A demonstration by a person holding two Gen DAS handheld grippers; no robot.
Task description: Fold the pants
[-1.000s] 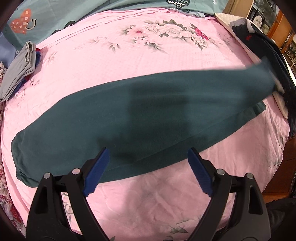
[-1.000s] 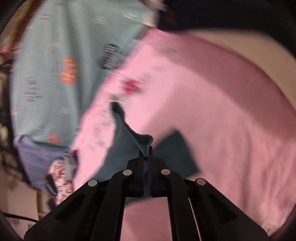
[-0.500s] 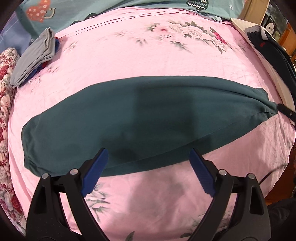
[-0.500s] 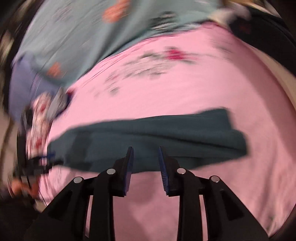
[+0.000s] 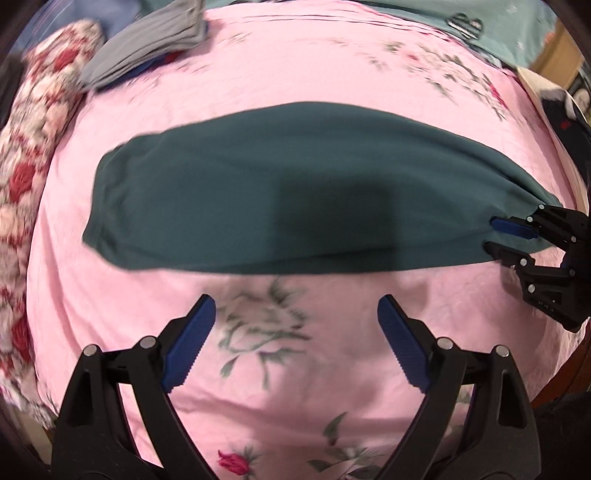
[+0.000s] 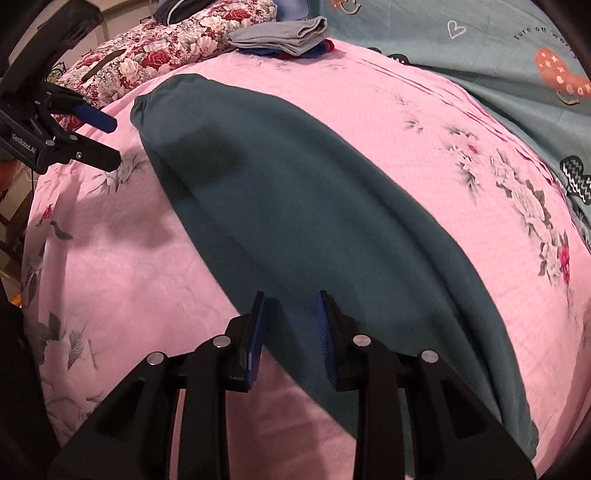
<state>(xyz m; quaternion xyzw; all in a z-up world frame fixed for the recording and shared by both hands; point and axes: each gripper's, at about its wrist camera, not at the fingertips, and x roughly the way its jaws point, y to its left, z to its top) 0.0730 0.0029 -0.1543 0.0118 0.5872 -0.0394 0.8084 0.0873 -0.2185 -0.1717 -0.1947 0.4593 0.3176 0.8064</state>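
The dark teal pants (image 5: 295, 184) lie flat, folded lengthwise into one long strip on the pink floral bedsheet (image 5: 295, 332); they also show in the right wrist view (image 6: 314, 221). My left gripper (image 5: 295, 317) is wide open and empty, hovering over the sheet just in front of the pants' near edge. My right gripper (image 6: 290, 325) is open with its jaws either side of the pants' end edge; it shows in the left wrist view (image 5: 493, 234) at the strip's right end. The left gripper shows in the right wrist view (image 6: 114, 140) near the elastic end.
A folded grey garment (image 6: 288, 35) on blue and red clothes lies at the far edge of the sheet. A red rose-patterned quilt (image 6: 166, 48) lies beside it. A pale teal blanket (image 6: 480, 55) borders the far side. Dark clothes (image 5: 569, 122) lie at the right.
The right gripper let go of the pants' end, swung round and now sits open over that end. The pants settled flat. The left gripper drew back from the pants' edge.
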